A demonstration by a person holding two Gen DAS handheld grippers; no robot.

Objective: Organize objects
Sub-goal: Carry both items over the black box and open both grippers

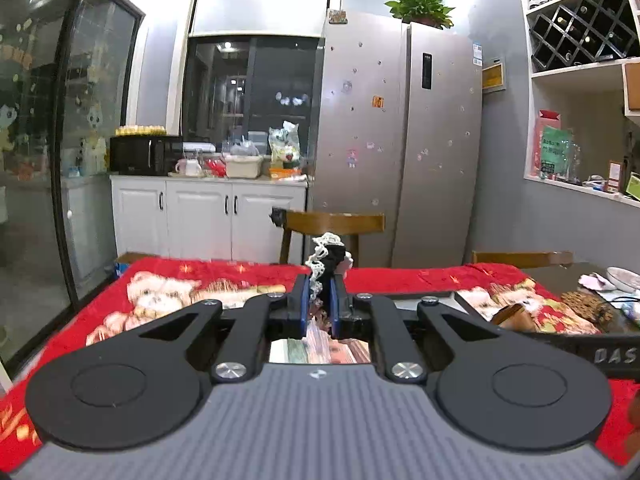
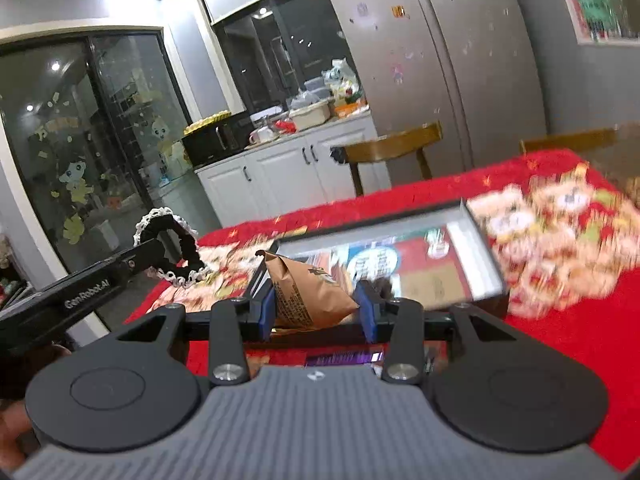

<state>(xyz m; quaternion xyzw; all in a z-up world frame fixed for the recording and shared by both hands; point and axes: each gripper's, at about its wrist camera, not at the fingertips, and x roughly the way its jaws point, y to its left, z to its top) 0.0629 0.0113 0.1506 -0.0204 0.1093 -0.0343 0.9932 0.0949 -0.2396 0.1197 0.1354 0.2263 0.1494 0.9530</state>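
Scrunchie (image 1: pixel 326 258), soft & light w/ lace trim, sits pinched in our nearly closed left claw (image 1: pixel 320 306); right claw (image 2: pixel 316 312), part-open, clamps crinkly brown packet (image 2: pixel 310 296) just before the tray (image 2: pixel 486 246).

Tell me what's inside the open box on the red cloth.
The box shows colourful printed packets across its floor. The brown paper packet held in the right gripper covers its near-left corner, so that part can't be seen. Motion blur hides finer detail.
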